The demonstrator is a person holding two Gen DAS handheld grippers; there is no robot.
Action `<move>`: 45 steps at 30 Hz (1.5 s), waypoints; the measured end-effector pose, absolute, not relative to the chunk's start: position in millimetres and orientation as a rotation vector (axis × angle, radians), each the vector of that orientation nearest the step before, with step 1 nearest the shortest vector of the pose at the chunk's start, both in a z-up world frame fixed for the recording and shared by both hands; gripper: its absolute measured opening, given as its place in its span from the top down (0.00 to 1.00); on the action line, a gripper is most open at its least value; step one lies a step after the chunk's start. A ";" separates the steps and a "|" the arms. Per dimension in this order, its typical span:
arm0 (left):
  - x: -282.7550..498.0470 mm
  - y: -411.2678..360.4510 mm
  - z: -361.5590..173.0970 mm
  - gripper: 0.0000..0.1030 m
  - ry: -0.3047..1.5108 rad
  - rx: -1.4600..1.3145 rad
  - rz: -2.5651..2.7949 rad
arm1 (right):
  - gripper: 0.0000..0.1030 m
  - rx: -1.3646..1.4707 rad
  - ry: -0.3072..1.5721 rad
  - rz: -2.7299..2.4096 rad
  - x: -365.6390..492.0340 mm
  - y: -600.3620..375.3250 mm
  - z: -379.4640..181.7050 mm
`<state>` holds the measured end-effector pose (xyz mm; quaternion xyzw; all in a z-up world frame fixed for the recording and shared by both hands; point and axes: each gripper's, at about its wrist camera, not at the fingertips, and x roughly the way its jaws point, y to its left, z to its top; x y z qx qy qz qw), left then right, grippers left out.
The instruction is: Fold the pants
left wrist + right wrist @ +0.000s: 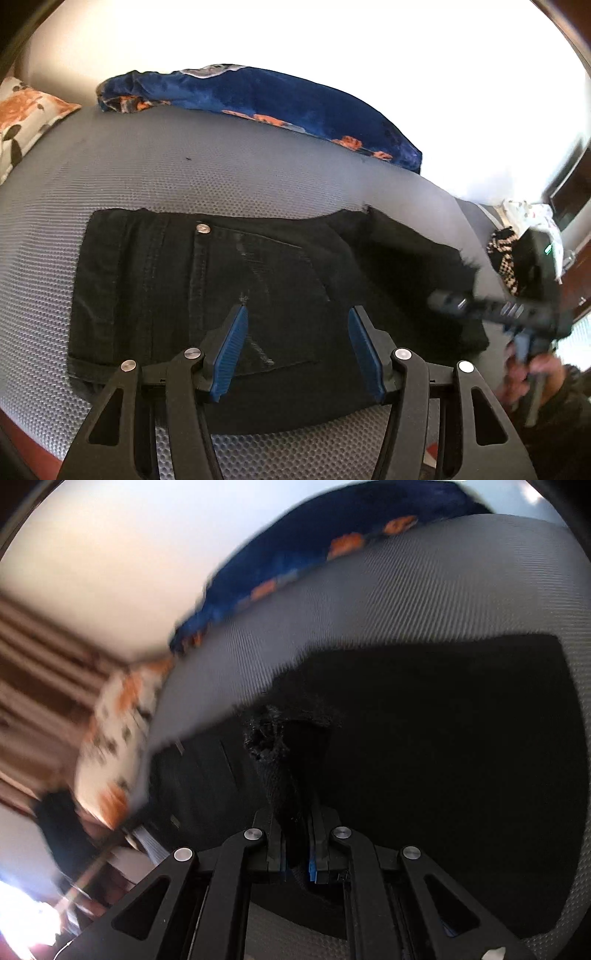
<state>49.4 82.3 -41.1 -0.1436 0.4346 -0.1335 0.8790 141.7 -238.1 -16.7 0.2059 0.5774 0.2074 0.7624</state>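
Black denim pants [236, 295] lie folded on the grey mesh mattress of a bed [184, 170]. Above them the left hand-held gripper [297, 332] hovers with its blue pads spread apart. At the pants' right edge, the right hand-held gripper [297, 834] is clamped on a frayed cuff. Along the far side lies a blue blanket [280, 99].

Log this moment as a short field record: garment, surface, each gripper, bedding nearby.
garment: black pants, lying partly folded, metal button facing up
surface: grey textured mattress
left gripper: open, above the pants, holding nothing
right gripper: shut on a bunch of the pants fabric, at the garment's right end
bedding: blue blanket with orange pattern along the far edge; floral pillow at far left
image quality: right wrist view motion-blurred
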 end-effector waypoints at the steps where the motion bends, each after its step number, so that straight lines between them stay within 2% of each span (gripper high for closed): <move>1: 49.5 80.8 -40.8 0.44 0.906 -0.301 -0.287 | 0.91 0.420 1.273 0.459 136.0 -231.6 -22.4; 6: 52.4 67.7 -39.0 0.44 0.908 -0.279 -0.336 | 0.90 0.291 1.311 0.471 117.6 -209.1 -32.6; 8: 54.8 61.6 -40.0 0.44 0.922 -0.278 -0.356 | 0.85 0.213 1.307 0.485 112.2 -198.9 -32.4; 12: 56.7 50.8 -39.9 0.44 0.943 -0.294 -0.403 | 0.57 0.225 1.315 0.525 109.4 -195.5 -24.7; 13: 57.2 48.5 -40.2 0.44 0.953 -0.303 -0.419 | 0.54 0.224 1.309 0.536 106.3 -194.3 -20.4; 19: 65.4 37.1 -49.9 0.44 1.044 -0.431 -0.509 | 0.50 0.281 1.243 0.544 79.9 -226.6 7.3; 21: 69.9 30.5 -58.5 0.44 1.106 -0.499 -0.543 | 0.45 0.335 1.223 0.513 75.7 -240.8 11.0; 26: 82.0 19.6 -79.9 0.46 1.239 -0.627 -0.551 | 0.44 0.430 1.206 0.418 70.5 -271.9 5.0; 31: 87.7 3.9 -90.7 0.46 1.295 -0.599 -0.522 | 0.44 0.492 1.206 0.357 71.4 -290.7 -3.8; 32: 88.4 -1.7 -93.5 0.47 1.308 -0.588 -0.521 | 0.44 0.501 1.205 0.349 71.5 -293.4 -5.1; 34: 87.4 -7.2 -97.6 0.58 1.319 -0.582 -0.526 | 0.44 0.515 1.202 0.333 72.9 -297.2 -8.0; 36: 86.4 -13.2 -102.2 0.77 1.333 -0.561 -0.525 | 0.44 0.501 1.198 0.310 74.7 -301.1 -9.2; 38: 80.9 -17.7 -103.2 0.87 1.333 -0.558 -0.545 | 0.44 0.461 1.195 0.268 76.9 -304.3 -10.1; 45: 66.7 -20.9 -107.6 0.90 1.314 -0.506 -0.530 | 0.48 0.326 1.247 0.182 73.0 -309.0 -24.7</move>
